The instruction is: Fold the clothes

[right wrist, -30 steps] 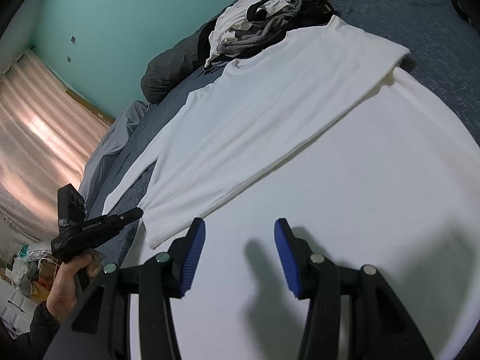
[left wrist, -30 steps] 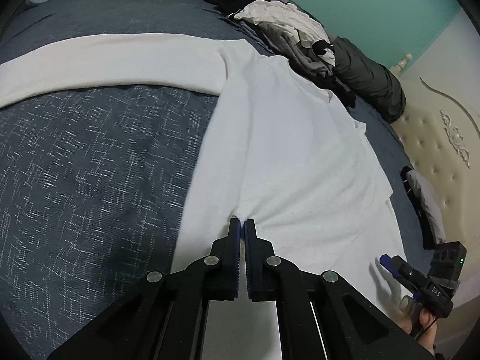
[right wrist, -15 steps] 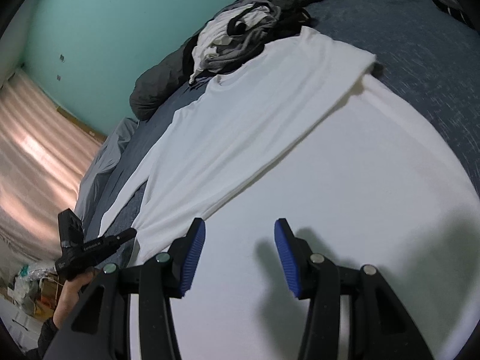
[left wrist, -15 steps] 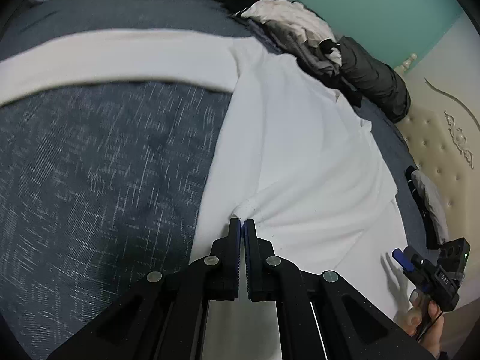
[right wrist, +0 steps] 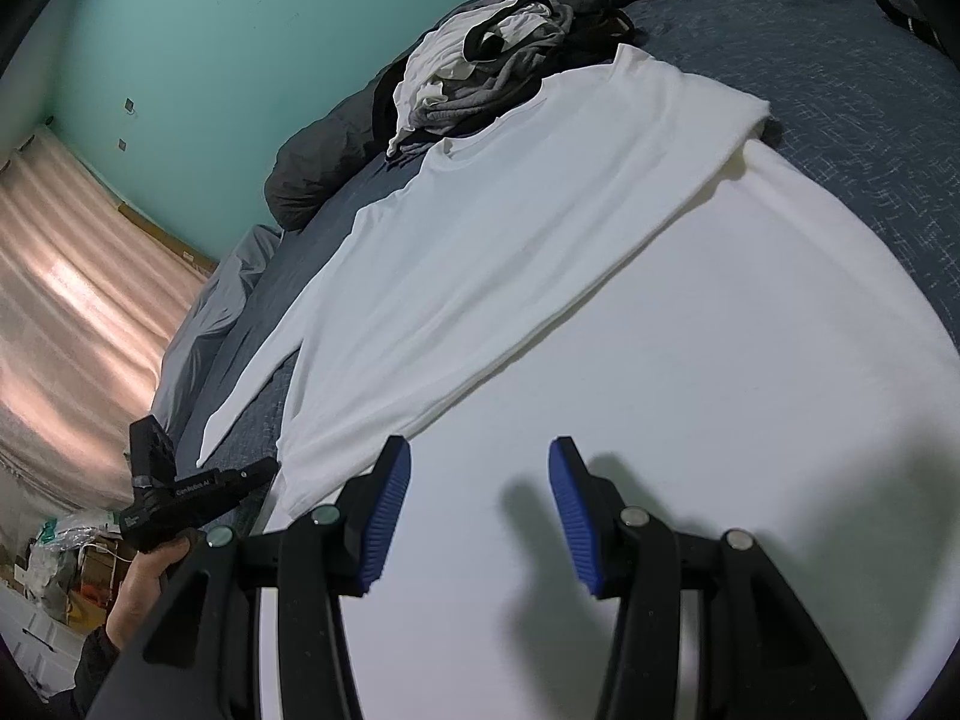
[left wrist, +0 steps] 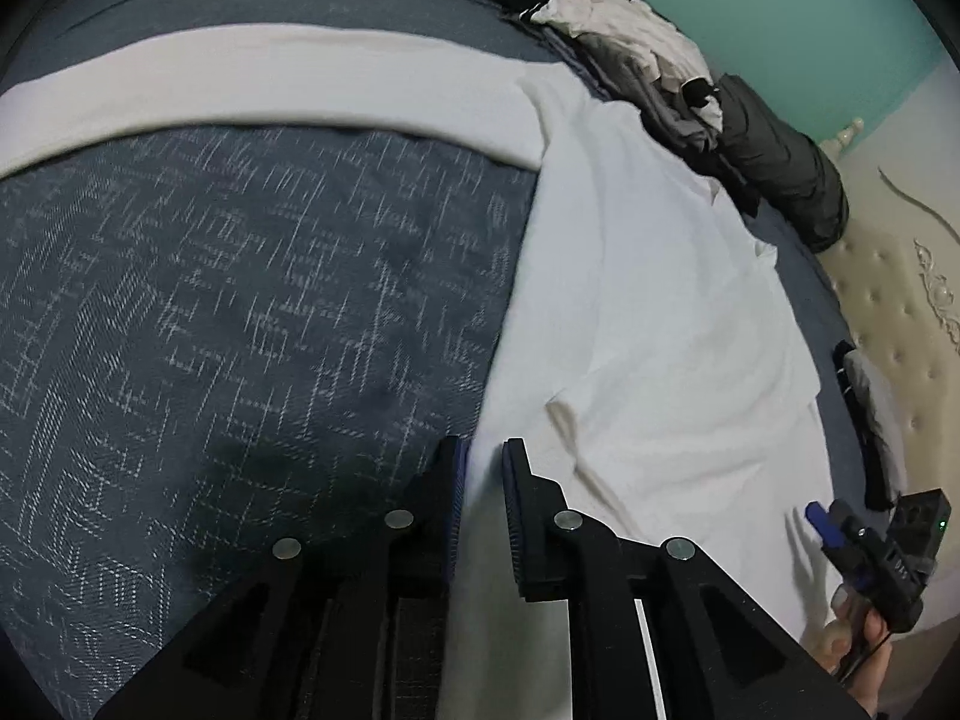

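**Shirt laid out on bed, both grippers free**

Left wrist view: white long-sleeve shirt (left wrist: 648, 312) flat on blue bedspread (left wrist: 240, 300), sleeve stretching toward 10 o'clock. Left gripper (left wrist: 482, 456) at shirt's side edge, jaws narrow and opening, pads off the cloth.

Right wrist view: right gripper (right wrist: 480, 456) half-wide, holding nothing, over the shirt. Clothes pile (right wrist: 480, 72) at 12 o'clock.

shirt (right wrist: 540, 228): white matt knit cloth | bedspread (left wrist: 240, 330): dark woven cloth, flecked | headboard (left wrist: 888, 312): tufted cream padding
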A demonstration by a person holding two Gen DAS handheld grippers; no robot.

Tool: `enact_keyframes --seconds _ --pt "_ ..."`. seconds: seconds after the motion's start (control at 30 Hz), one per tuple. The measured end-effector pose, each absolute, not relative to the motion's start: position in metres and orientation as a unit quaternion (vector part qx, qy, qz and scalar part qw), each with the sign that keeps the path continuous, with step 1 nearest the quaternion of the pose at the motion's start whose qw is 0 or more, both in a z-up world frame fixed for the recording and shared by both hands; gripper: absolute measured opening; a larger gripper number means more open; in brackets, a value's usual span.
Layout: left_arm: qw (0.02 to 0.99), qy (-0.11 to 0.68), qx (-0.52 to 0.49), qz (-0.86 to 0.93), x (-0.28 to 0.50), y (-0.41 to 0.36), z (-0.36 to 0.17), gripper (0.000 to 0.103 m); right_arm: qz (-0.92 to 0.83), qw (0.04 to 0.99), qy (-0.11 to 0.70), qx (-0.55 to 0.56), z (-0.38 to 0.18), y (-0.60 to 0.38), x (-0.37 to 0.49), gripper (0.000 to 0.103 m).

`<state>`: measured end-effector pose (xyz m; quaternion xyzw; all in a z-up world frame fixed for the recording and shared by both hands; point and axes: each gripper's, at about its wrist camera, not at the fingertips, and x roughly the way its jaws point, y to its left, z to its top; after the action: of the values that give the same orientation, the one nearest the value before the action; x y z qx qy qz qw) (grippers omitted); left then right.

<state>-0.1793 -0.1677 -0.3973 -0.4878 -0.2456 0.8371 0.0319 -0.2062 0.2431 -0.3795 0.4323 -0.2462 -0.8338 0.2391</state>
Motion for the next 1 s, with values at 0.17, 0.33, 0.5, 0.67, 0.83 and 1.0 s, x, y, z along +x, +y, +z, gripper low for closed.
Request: enact_keyframes --seconds 0.17,0.33,0.5,0.67,0.83,1.0 --pt "0.043 -0.245 -0.491 0.835 -0.178 -0.167 -0.399 0.014 -0.833 0.240 -0.247 0.433 -0.380 0.242 -0.207 0.049" --pt "0.033 -0.231 -0.484 0.844 -0.174 -0.167 -0.393 0.003 -0.832 0.242 -0.248 0.433 -0.381 0.242 -0.207 0.049" --pt "0.024 -0.244 -0.480 0.842 -0.170 -0.174 -0.393 0.003 -0.832 0.242 -0.249 0.432 -0.381 0.243 -0.205 0.049" --pt "0.006 -0.248 -0.475 0.844 -0.171 -0.174 -0.388 0.006 -0.833 0.241 -0.251 0.431 -0.379 0.246 -0.206 0.049" --pt "0.021 -0.229 -0.462 0.856 -0.181 -0.155 -0.373 0.019 -0.841 0.224 -0.250 0.424 -0.359 0.267 -0.215 0.049" --pt "0.061 -0.195 -0.472 0.858 -0.196 -0.119 -0.374 0.023 -0.856 0.176 -0.155 0.461 -0.337 0.306 -0.253 0.049"
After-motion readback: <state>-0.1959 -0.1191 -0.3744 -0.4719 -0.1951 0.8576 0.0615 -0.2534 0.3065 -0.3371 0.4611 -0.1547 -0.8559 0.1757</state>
